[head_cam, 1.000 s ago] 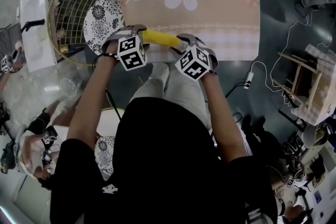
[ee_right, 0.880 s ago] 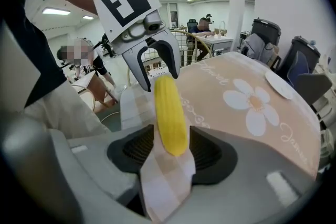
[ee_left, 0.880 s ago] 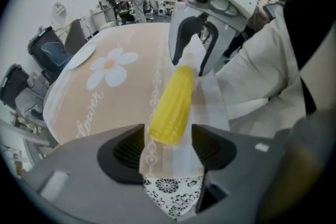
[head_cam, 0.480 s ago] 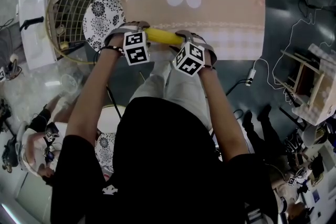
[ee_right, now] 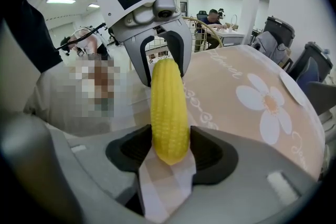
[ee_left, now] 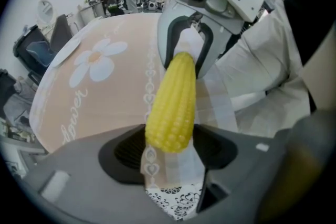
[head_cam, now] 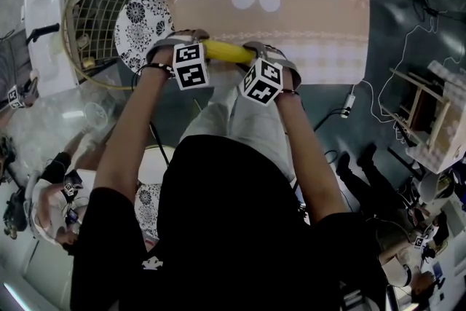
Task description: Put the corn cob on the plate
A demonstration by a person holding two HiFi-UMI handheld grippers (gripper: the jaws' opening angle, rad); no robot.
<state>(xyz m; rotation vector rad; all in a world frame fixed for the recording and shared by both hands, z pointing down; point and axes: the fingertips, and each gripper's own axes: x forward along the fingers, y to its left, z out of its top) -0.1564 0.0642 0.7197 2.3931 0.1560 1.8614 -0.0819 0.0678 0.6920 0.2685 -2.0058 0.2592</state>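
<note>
Looking steeply down on a yellow corn cob [head_cam: 227,51] lying flat on the near edge of a round table [head_cam: 313,25] dressed in peach with a white flower print. Runs left to right along that edge, blunt fat end at the left gripper [ee_left: 169,157], tapered tip at the right gripper [ee_right: 170,155]. Sits with 1 end inside each of the 2 sets of jaws, so equally near both hands. Seen from the left gripper view: jaws spread wide and released, fat end standing between the pads [ee_left: 126,152]. Seen from the right gripper view: likewise wide apart and slack around the tip; hard to say whether the pads just brush the kernels, but no clamping evident. Points both grippers steeply downward, facing each other along the cob. Places the black-and-white patterned plate [head_cam: 142,22] off to the left of the cob, beyond the table's left edge and overlapping a gold wire basket [head_cam: 91,18], nearer the left gripper than the right. Likely calls next for closing both sets of jaws across the cob's width, lifting it level, then carrying it leftward along its own long axis to the plate.
</note>
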